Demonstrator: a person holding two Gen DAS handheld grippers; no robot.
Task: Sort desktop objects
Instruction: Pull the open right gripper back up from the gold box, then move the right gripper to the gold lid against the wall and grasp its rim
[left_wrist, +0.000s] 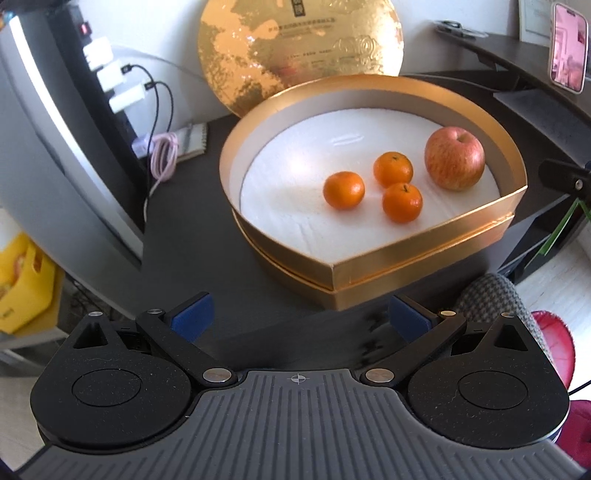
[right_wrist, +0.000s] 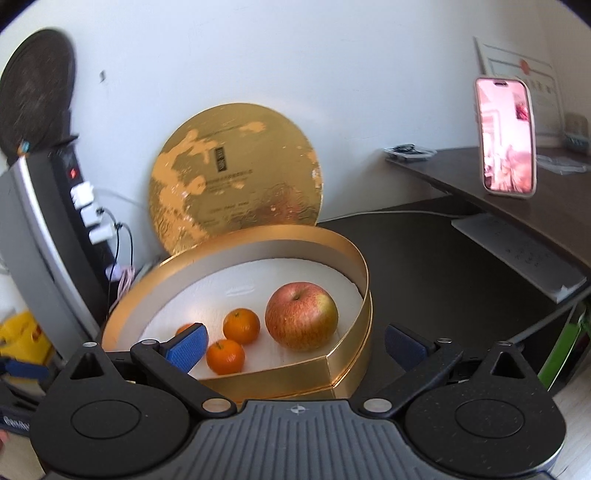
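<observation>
Four pieces of fruit lie in the gold teardrop-shaped box (left_wrist: 424, 254) on the dark surface (left_wrist: 192, 236): one red apple (left_wrist: 454, 158) toward the box's right wall and three mandarins (left_wrist: 393, 169) clustered just left of it on the white liner, close together but seemingly not touching the apple. The box's round gold lid (left_wrist: 299, 48) stands tilted against the wall directly behind the box. The left hand-held gripper (left_wrist: 301, 317) hovers in front of the box's pointed corner with its blue-padded fingers spread wide apart and nothing between them. The right hand-held gripper (right_wrist: 295, 345) sits nearer the box and lower, likewise spread wide and empty; in its own view its left blue pad (right_wrist: 186, 347) overlaps the box's near rim and partly hides one mandarin, though whether it touches anything is hard to tell from this angle. A pink-cased phone (right_wrist: 506, 136) stands upright on the raised shelf (right_wrist: 461, 177) at the right, with a white keyboard (right_wrist: 517, 254) below it. At the left, white chargers with black cables (left_wrist: 110, 79) are plugged into a power strip, and a coiled pink cable (left_wrist: 162, 157) rests beside a small spiral notepad (left_wrist: 194, 142).
</observation>
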